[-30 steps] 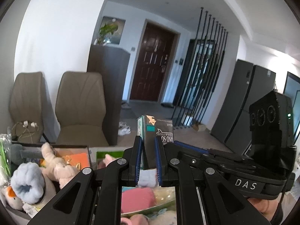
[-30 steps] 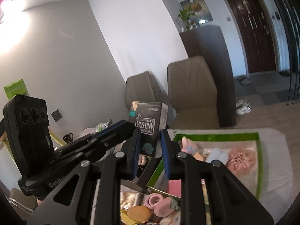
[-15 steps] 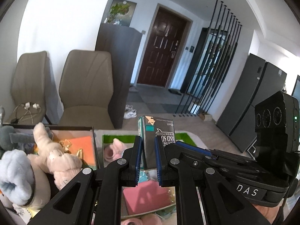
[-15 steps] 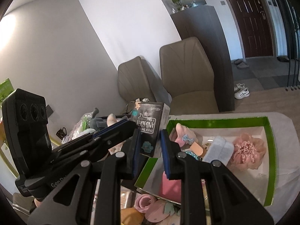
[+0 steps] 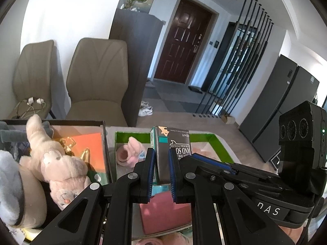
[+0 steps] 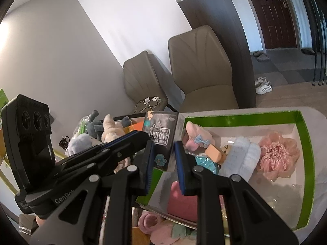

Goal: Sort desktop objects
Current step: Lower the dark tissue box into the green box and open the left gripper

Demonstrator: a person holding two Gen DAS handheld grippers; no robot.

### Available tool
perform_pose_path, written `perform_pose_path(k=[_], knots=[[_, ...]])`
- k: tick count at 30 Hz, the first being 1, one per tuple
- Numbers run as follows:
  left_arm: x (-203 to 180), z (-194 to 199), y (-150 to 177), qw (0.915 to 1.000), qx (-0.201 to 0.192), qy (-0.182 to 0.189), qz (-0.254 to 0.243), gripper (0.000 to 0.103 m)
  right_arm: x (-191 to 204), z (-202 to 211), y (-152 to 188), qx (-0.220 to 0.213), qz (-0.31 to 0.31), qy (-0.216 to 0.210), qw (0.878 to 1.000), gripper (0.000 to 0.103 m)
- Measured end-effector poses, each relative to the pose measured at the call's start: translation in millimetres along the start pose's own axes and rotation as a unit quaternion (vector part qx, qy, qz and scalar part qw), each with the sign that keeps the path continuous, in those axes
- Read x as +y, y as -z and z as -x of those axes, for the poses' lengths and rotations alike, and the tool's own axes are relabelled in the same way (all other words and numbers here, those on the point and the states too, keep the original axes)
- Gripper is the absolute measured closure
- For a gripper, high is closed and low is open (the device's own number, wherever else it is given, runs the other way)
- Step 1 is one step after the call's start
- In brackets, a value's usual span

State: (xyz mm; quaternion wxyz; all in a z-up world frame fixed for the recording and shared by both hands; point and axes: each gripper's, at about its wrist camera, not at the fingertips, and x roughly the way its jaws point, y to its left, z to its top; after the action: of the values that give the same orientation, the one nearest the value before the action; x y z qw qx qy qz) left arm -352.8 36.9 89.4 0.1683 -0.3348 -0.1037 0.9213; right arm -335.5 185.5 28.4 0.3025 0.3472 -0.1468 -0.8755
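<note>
1. Your left hand-held gripper [image 5: 160, 170] is clamped on the narrow side of a dark tissue pack [image 5: 173, 145], which stands upright between its blue pads
2. Your right hand-held gripper [image 6: 163, 161] grips the same pack [image 6: 161, 134] from the other side, jaws narrow, pads pressing on it
3. You hold the pack in the air above the near left corner of the green-rimmed tray [image 6: 304, 143]
4. That tray holds a pink plush flower [image 6: 276, 155], a pale blue fluffy item [image 6: 241, 159] and a pink block [image 6: 184, 202]
5. The black-rimmed tray [image 5: 103, 140] beside it on the desk holds a cream plush rabbit [image 5: 55, 159]
</note>
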Motion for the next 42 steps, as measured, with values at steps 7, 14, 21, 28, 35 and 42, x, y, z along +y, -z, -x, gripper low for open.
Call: perform_pose_path(k=[7,14,21,28,35,42], knots=[[8,-12,3,0.9998,0.015,-0.006,0.009,0.091,-7,-15,4,0.012,-0.014,0.003,1.0,0.082],[14,-21,5,0.9994,0.029,-0.014,0.016,0.091,-14,-28,7,0.023,-0.026,0.006,0.999,0.084],[17,-26,8,0.9989,0.036,-0.024,0.018,0.091,-17,-36,10,0.029,-0.034,0.009,0.999,0.086],[23,-25,7,0.9982,0.031,-0.044,0.028,0.091,-16,-43,12,0.031,-0.029,0.033,0.999,0.081],[22,-20,4,0.9984,0.026,-0.044,0.025,0.091,-19,-39,11,0.023,-0.038,0.033,0.998,0.071],[20,-14,1,0.9984,0.019,-0.046,0.025,0.091,-19,-31,8,0.019,-0.039,0.025,0.999,0.069]])
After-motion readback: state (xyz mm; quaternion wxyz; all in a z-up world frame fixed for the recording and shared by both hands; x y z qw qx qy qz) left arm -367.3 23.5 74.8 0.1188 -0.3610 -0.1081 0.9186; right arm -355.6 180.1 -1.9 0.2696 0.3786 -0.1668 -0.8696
